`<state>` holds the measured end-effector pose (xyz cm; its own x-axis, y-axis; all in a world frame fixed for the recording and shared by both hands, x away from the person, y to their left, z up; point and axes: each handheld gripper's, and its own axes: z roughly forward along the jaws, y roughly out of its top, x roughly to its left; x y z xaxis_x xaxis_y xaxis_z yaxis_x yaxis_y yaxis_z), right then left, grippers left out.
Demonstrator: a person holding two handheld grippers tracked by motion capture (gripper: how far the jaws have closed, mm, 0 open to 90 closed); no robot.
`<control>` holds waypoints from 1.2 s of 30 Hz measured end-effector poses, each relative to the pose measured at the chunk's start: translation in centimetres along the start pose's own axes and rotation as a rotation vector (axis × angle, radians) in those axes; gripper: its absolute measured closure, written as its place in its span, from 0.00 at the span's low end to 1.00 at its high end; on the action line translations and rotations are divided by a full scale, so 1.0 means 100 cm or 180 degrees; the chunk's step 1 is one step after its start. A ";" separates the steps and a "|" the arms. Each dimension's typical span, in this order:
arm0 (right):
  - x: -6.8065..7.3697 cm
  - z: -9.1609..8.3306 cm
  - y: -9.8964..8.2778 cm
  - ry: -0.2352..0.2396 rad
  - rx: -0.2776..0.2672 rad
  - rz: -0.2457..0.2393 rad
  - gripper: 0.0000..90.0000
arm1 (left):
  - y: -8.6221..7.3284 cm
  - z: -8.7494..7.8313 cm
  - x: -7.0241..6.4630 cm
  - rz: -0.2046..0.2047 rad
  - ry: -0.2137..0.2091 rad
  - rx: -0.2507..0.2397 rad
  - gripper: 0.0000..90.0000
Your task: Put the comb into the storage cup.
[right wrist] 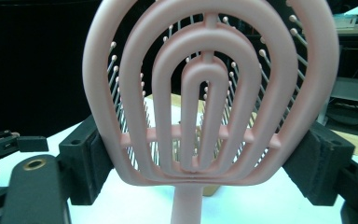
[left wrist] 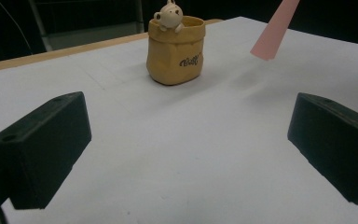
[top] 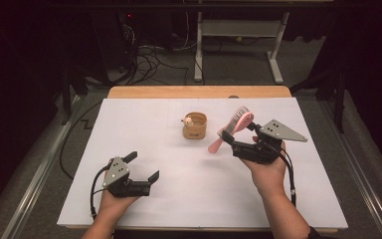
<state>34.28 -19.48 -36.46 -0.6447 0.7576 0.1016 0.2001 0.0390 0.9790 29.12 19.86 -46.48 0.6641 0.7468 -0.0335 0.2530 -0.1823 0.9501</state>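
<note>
A pink hairbrush (top: 235, 125) with an open ribbed head (right wrist: 209, 88) is held off the table, bristles up and away, handle (left wrist: 274, 29) pointing down-left. My right gripper (top: 239, 137) is shut on the sides of its head, right of centre. A tan sack-shaped cup (top: 195, 125) with a small bear figure on its rim (left wrist: 168, 14) stands upright mid-table, just left of the brush. My left gripper (top: 143, 167) rests low at the near left, jaws wide apart and empty, facing the cup (left wrist: 176, 50).
A white sheet (top: 129, 134) covers the wooden table (top: 199, 91). Beyond the far edge lie a dark floor with cables (top: 149, 59) and a white desk frame (top: 238, 30).
</note>
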 end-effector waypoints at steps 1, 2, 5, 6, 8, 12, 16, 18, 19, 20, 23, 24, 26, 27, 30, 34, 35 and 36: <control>0.000 0.001 0.000 0.0006 0.0004 0.0002 0.23 | 0.000 0.000 0.000 0.0001 0.0000 -0.0002 0.00; 0.000 0.002 0.001 0.0007 0.0006 -0.0001 0.22 | 0.000 0.000 0.000 0.0000 -0.0001 0.0000 0.00; 0.000 0.005 0.002 0.0005 0.0004 -0.0014 0.22 | 0.000 0.000 0.000 -0.0001 -0.0001 0.0001 0.00; 0.000 0.006 0.003 -0.0002 0.0001 -0.0025 0.23 | 0.000 0.000 0.000 -0.0001 -0.0004 -0.0003 0.00; 0.000 0.007 0.004 0.0006 0.0005 -0.0017 0.22 | 0.000 0.000 -0.001 0.0011 -0.0016 -0.0012 0.00; 0.001 0.010 0.006 -0.0001 -0.0001 -0.0030 0.22 | 0.000 0.000 -0.001 0.0014 -0.0019 -0.0019 0.00; 0.002 0.013 0.010 0.0013 -0.0017 -0.0041 0.22 | 0.000 0.000 -0.001 0.0032 -0.0027 -0.0017 0.00; 0.003 0.015 0.014 0.0019 -0.0029 -0.0051 0.22 | 0.000 0.000 -0.001 0.0026 -0.0025 -0.0029 0.00; 0.003 0.015 0.015 0.0020 -0.0036 -0.0054 0.23 | 0.000 0.000 -0.001 0.0022 -0.0025 -0.0027 0.00; 0.003 0.016 0.017 0.0019 -0.0041 -0.0061 0.23 | 0.000 0.000 -0.001 0.0019 -0.0026 -0.0024 0.00; 0.005 0.017 0.023 0.0004 -0.0061 -0.0094 0.22 | 0.000 0.000 -0.001 0.0018 -0.0032 -0.0014 0.00; 0.005 0.017 0.025 0.0004 -0.0082 -0.0095 0.23 | 0.000 0.000 -0.001 0.0021 -0.0027 -0.0016 0.00; 0.005 0.018 0.028 0.0008 -0.0088 -0.0097 0.22 | 0.000 0.000 -0.001 0.0021 -0.0028 -0.0016 0.00; 0.006 0.018 0.029 -0.0002 -0.0097 -0.0098 0.23 | 0.000 0.000 -0.001 0.0021 -0.0030 -0.0016 0.00; 0.005 0.020 0.033 -0.0010 -0.0120 -0.0094 0.22 | 0.000 0.000 -0.001 0.0017 -0.0033 -0.0020 0.00; 0.005 0.021 0.036 -0.0014 -0.0121 -0.0088 0.22 | -0.001 0.000 -0.001 0.0017 -0.0039 -0.0021 0.00; 0.005 0.022 0.037 -0.0021 -0.0123 -0.0099 0.22 | -0.001 0.000 -0.001 0.0015 -0.0041 -0.0027 0.00; 0.005 0.022 0.038 -0.0028 -0.0127 -0.0100 0.23 | 0.000 -0.001 -0.001 0.0017 -0.0040 -0.0030 0.00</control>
<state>36.33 -17.53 -33.10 -0.6437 0.7621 0.0694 0.1502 0.0368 0.9880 29.02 19.85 -46.50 0.6743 0.7377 -0.0322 0.2427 -0.1802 0.9532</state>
